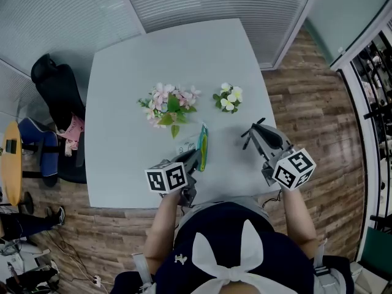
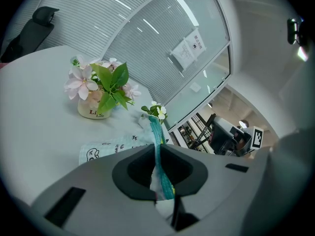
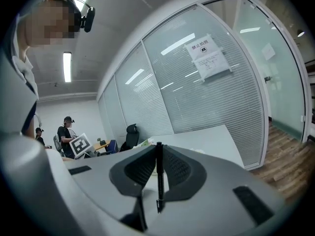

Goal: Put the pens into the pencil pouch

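Note:
The pencil pouch (image 1: 201, 146) is pale with small black prints and a teal zipper edge (image 2: 157, 134); it lies on the white table (image 1: 122, 164) near the front edge. My left gripper (image 1: 196, 157) is shut on that zipper edge, lifting it; in the left gripper view the teal band runs between the jaws of the left gripper (image 2: 158, 156), and the pouch body (image 2: 106, 149) rests on the table beyond. My right gripper (image 1: 251, 133) hangs to the right of the pouch, above the table. It is shut on a thin black pen (image 3: 159, 178) that stands upright between the jaws.
A pot of pink flowers (image 1: 168, 106) and a smaller pot of white flowers (image 1: 228, 98) stand mid-table behind the pouch. A black office chair (image 1: 58, 90) sits at the table's left side. Glass walls with blinds (image 1: 202, 2) run behind the table. People stand in the far room (image 3: 66, 132).

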A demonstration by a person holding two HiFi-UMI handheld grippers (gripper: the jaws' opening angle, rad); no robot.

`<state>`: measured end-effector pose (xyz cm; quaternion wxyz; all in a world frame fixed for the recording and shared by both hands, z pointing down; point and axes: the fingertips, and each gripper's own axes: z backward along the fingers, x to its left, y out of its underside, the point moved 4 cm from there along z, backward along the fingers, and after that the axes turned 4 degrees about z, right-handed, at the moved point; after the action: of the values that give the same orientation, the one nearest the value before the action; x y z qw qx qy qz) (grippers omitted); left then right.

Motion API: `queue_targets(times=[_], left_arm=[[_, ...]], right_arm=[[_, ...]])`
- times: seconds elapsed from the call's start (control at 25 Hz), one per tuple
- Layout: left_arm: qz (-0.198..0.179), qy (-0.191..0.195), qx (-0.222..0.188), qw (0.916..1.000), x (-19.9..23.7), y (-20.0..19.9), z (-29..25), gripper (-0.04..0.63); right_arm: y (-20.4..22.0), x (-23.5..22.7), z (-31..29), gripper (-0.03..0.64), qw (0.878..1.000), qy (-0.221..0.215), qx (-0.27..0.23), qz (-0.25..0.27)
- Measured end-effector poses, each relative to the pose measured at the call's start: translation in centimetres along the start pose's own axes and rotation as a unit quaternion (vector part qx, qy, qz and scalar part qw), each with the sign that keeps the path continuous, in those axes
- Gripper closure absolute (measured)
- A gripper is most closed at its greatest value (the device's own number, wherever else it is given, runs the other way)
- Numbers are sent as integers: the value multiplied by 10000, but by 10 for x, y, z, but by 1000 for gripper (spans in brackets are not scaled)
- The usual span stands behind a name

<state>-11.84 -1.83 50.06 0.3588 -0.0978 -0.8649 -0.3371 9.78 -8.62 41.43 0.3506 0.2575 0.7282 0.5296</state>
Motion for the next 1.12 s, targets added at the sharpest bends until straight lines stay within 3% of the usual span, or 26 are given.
queue_targets(times=[1.12], left_arm=[[-63,168,135,9997,-19,3,-16,546]], right_arm=[[-50,35,-29,565,9962,-599,-623,132]])
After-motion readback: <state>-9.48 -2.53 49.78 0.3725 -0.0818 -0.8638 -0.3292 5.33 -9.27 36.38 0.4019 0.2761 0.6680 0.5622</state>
